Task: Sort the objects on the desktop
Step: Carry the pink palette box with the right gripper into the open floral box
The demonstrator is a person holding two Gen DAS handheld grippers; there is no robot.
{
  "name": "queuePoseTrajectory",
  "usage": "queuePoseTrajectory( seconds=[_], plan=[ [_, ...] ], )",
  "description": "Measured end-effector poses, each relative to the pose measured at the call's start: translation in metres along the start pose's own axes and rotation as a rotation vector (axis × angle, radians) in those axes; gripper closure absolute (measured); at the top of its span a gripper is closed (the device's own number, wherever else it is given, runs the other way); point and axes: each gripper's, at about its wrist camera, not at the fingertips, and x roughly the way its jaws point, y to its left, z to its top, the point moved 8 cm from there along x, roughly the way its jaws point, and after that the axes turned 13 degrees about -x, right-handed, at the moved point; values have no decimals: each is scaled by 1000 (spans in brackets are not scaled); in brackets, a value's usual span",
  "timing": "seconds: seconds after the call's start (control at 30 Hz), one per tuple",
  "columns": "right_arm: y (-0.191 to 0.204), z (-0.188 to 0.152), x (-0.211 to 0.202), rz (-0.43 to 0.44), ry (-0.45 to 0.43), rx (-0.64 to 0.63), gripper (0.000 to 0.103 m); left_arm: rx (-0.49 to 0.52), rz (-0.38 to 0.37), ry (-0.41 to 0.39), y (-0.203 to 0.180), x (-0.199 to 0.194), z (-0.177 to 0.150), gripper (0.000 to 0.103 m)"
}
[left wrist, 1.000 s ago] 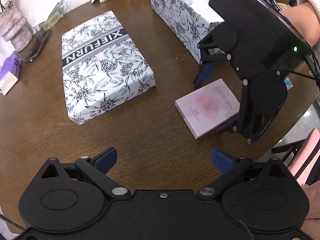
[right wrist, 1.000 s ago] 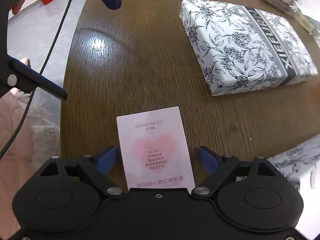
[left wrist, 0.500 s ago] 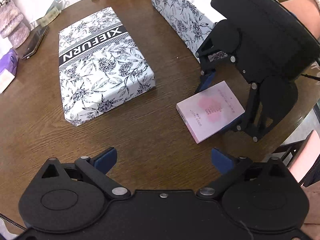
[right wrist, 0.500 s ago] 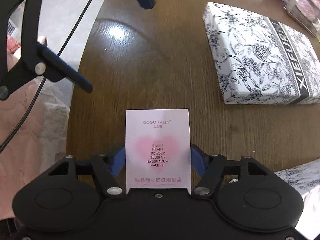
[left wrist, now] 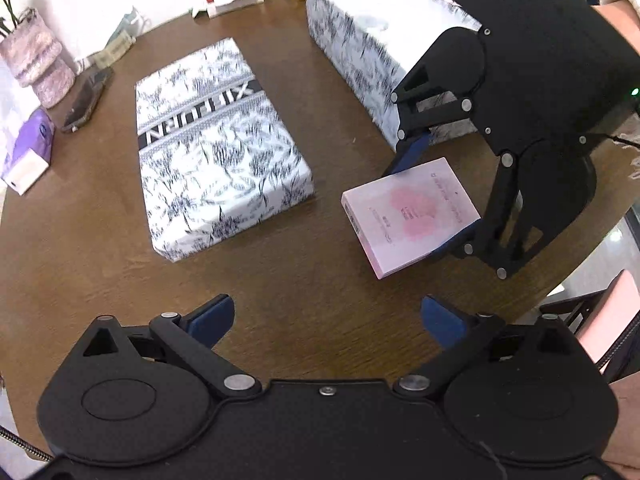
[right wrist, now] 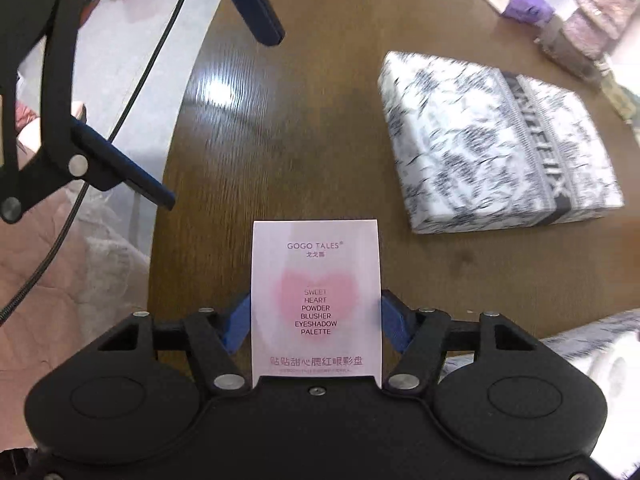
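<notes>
The right gripper (right wrist: 316,316) clamps a pink palette box (right wrist: 315,300) at lower centre; a blurred, seemingly floral box (right wrist: 496,144) lies upper right.

Black grippers (left wrist: 326,316), blue-padded jaws

— Where does the small pink cardboard palette box (right wrist: 315,300) sit?

— Between the fingers of the right gripper (right wrist: 316,316), raised over the round brown wooden table (left wrist: 280,292), in front of the tall floral-printed box (left wrist: 372,36).

— And the flat black-and-white floral box (left wrist: 216,144)?

— On the table, left of the palette box in the left wrist view. Farther left, near the table edge, lie a dark phone (left wrist: 86,100) and a purple packet (left wrist: 30,148).

— The left gripper (left wrist: 326,320)?

— Above the near table edge, spread wide.
</notes>
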Motion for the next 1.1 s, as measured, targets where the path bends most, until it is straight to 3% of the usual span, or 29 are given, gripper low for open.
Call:
queuePoseTrajectory(
  seconds=[0.3, 0.67, 0.8, 1.1],
  plan=[
    [2, -2, -65, -155, -39, 116, 34, 69, -51, -86, -21, -60, 35, 2],
    [-34, -48, -134, -314, -1, 260, 34, 107, -102, -58, -47, -74, 78, 2],
    [-52, -63, -143, -328, 15, 281, 34, 137, -101, -45, -49, -67, 89, 2],
    [-105, -91, -107, -231, 101, 301, 34, 187, -155, -8, -54, -51, 118, 2]
  ],
)
